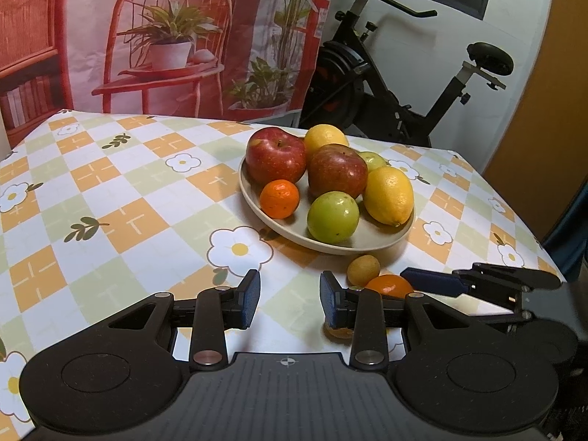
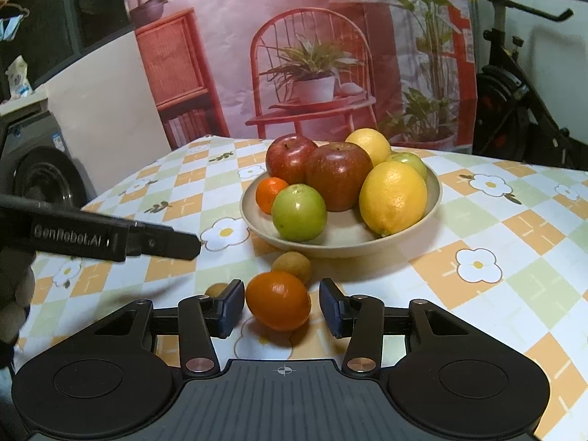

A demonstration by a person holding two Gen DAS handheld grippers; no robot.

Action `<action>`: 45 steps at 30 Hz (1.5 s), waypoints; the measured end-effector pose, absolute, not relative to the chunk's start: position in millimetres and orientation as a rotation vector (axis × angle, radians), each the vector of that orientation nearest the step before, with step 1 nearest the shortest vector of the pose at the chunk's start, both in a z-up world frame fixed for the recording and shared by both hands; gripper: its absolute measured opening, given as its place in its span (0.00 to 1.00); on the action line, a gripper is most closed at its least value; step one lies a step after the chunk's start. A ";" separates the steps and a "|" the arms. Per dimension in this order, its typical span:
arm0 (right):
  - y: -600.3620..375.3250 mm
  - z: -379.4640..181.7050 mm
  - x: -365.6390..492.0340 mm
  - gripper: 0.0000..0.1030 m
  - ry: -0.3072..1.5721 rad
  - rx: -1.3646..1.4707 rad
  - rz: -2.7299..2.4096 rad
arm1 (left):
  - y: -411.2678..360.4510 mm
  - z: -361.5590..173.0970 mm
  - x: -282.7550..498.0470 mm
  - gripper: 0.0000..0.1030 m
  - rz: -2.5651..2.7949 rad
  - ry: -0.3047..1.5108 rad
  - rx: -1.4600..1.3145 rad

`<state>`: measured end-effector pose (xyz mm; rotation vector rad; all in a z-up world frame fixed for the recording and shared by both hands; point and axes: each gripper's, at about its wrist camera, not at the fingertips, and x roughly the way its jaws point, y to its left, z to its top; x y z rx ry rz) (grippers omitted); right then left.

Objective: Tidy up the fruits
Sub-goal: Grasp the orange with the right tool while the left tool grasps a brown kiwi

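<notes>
My right gripper (image 2: 282,307) has its jaws a little wider than the loose orange (image 2: 278,305), which lies between them on the tablecloth (image 2: 477,316); a sliver of gap shows on each side, so the pads straddle it without pressing. My left gripper (image 1: 290,299) stands off to the orange's left, jaws parted over bare cloth and holding nothing.

The orange rests just in front of the plate (image 2: 341,246), on my side of it. I judge it light, firm and a little yielding, with a waxy peel that could slip or roll, so I would pinch across its widest middle, gently. It is slightly oval, its long axis running roughly from jaw to jaw and tipped a bit down to the right.

A small brown fruit (image 2: 292,265) sits between orange and plate, and another small one (image 2: 217,289) just left of the orange.
</notes>
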<state>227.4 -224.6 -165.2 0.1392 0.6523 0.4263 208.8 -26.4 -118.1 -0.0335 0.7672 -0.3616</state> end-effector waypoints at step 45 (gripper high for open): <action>-236.3 -161.7 224.2 0.31 0.691 0.206 0.412 | -37.2 -126.5 204.9 0.40 -0.466 0.824 -0.059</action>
